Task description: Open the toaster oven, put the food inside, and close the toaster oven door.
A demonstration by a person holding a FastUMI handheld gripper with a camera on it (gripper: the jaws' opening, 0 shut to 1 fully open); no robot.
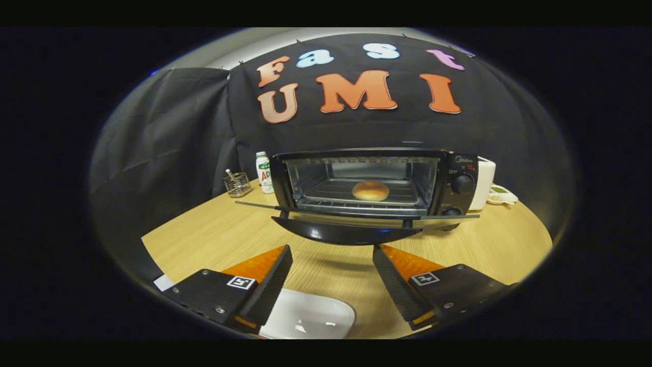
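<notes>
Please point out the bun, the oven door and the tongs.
bun [370, 190]: gripper view, middle of its top crust.
oven door [351, 232]: gripper view, its dark handle edge, folded down.
tongs [332, 265]: gripper view, open gap between the fingertips.

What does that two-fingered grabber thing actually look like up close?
The gripper has two wedge-shaped fingers with finely ribbed inner faces. Each sits on a flat black block fixed with small screws and carrying a square black-and-white marker tag.
</notes>
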